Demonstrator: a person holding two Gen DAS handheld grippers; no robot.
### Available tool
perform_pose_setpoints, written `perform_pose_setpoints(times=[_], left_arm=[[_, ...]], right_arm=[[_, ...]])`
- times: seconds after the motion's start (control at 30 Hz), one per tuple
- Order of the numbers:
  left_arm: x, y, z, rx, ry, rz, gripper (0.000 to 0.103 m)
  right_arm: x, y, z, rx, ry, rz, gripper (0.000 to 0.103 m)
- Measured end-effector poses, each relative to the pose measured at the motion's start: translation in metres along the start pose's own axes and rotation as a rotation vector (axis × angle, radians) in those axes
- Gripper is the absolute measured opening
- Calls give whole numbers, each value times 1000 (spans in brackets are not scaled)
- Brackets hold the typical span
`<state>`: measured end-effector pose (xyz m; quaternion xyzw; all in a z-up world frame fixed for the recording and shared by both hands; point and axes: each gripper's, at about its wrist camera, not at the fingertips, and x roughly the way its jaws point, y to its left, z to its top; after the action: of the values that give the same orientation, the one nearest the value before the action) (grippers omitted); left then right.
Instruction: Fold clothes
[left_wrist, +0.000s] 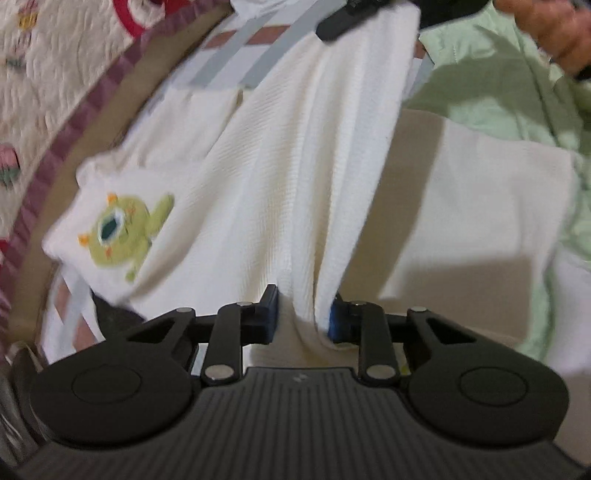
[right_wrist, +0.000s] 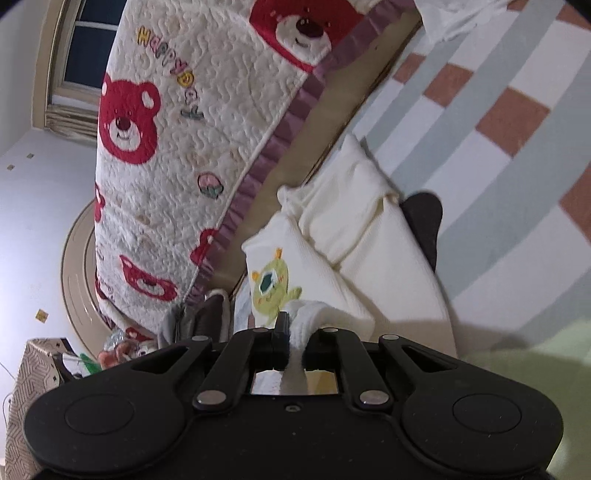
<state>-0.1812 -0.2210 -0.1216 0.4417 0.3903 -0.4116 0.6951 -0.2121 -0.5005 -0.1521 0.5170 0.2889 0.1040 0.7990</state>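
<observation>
Left gripper (left_wrist: 303, 314) clamped on a bunched edge of the cream garment (left_wrist: 280, 177), cloth stretched taut ahead of its fingers up to the right gripper (left_wrist: 347, 18) at the far end, green one-eyed monster patch (left_wrist: 122, 232) off to the left, pale green cloth (left_wrist: 498, 74) and a hand (left_wrist: 554, 26) ahead to the right. Right gripper (right_wrist: 295, 339) pinched narrow on a fold of the same cream garment (right_wrist: 354, 236), monster patch (right_wrist: 273, 288) just ahead-left of the fingers, checked sheet (right_wrist: 498, 129) beyond to the right. Further left, quilted bear blanket (right_wrist: 192, 147) stitched with coloured letters, apparently "HAPPY DAY".
</observation>
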Motion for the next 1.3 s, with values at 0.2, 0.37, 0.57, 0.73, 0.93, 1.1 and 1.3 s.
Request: perform_pose_setpoints(times=[0.2,0.37,0.57,0.73,0.93,1.1,1.3], left_arm=[[0,-12,-19,94,47,-33,19],[-2,-18,-27,234,64,-118,19],[-10,-4,-27,219,81,-236,19],[-8,-6,-27,213,156,-364,13],[10,-7,-27,110,186,-548,19],[13,-11,-31,83,235,-523,22],[-20,27,-39,-59,131,-541,42]], right_arm=[[-5,7,-26,-40,40,37,9],[-30,8,-70,-221,82,-59,8],[-41,-14,-86,-186,118,-47,8],[-65,17,-92,-308,155,81,8],[-71,-3,-116,-403,167,-258,7],[-49,-3,-126,-468,212,-325,8],[-52,-8,-124,-523,230,-375,7]])
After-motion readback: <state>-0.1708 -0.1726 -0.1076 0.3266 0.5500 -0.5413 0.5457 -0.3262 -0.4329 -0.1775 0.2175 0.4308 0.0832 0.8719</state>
